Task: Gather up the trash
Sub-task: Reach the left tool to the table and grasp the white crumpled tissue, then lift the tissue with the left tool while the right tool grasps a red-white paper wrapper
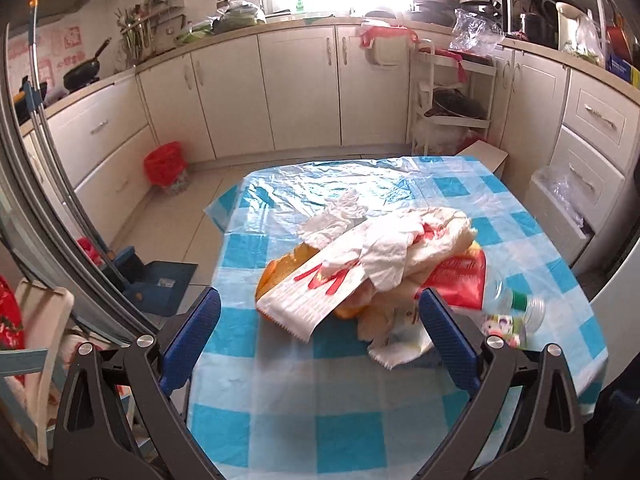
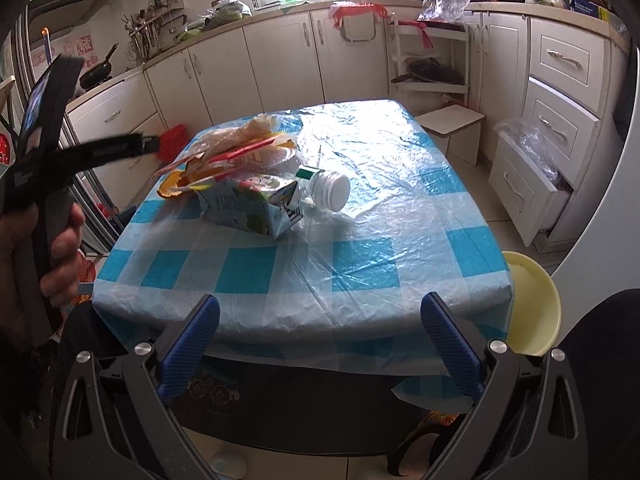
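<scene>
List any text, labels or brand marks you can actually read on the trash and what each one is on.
None reads clearly.
White wrapper: large red strokes, no word legible.
Red packet: pale print, blurred.
Drink carton: small print and barcode, too small.
Clear bottle: green label, unreadable.

Your surface wears a glossy plastic cloth checked in turquoise-blue and white. On it you see a white paper wrapper with red lettering, a red foil packet, an orange-yellow wrapper, a pale-blue printed drink carton and a clear bottle with green band and white cap. Your gripper fingers are blue-padded on black. A red-lined bin stands against cream cabinets.
</scene>
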The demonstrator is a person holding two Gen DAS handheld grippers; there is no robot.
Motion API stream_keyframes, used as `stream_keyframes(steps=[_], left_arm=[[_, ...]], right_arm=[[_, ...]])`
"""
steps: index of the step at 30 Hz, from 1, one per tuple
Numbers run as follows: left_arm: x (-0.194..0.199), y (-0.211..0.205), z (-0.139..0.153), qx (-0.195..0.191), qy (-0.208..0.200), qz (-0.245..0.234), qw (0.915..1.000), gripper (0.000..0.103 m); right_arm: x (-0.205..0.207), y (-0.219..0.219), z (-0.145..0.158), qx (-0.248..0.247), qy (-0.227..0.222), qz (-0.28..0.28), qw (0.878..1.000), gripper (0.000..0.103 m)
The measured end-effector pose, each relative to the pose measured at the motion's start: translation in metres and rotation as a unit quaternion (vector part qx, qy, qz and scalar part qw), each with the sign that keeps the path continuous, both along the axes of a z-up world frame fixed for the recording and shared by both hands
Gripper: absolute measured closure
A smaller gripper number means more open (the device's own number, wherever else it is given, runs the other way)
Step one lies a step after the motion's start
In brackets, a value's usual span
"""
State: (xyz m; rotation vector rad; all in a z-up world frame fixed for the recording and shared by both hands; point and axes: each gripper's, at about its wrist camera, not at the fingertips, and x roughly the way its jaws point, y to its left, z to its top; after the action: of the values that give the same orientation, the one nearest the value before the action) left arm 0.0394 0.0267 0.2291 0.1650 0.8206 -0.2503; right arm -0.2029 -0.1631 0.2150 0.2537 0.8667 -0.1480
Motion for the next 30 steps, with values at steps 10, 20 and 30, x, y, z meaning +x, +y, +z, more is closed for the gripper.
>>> stream_keyframes(steps=[10, 20, 30], left_arm=[[0.08, -0.059, -0.047, -0.004, 0.072, -0.013, 0.9973, 0.034], [0.076, -0.042, -0.044, -0.066, 0.089, -0.009, 0.9938, 0.093], [0.021, 0.008, 0.017, -0.125, 0.039, -0.006, 0.9914, 0.094]], right_arm=[[0.006, -0.017, -0.02, 0.014, 0.024, -0.01, 1.0, 0.006], [0.009, -0.022, -0.026, 0.023, 0.027, -0.013, 0.999, 0.006], [0.008, -0.016, -0.015, 0.017, 0.008, -0.001, 1.0, 0.006]])
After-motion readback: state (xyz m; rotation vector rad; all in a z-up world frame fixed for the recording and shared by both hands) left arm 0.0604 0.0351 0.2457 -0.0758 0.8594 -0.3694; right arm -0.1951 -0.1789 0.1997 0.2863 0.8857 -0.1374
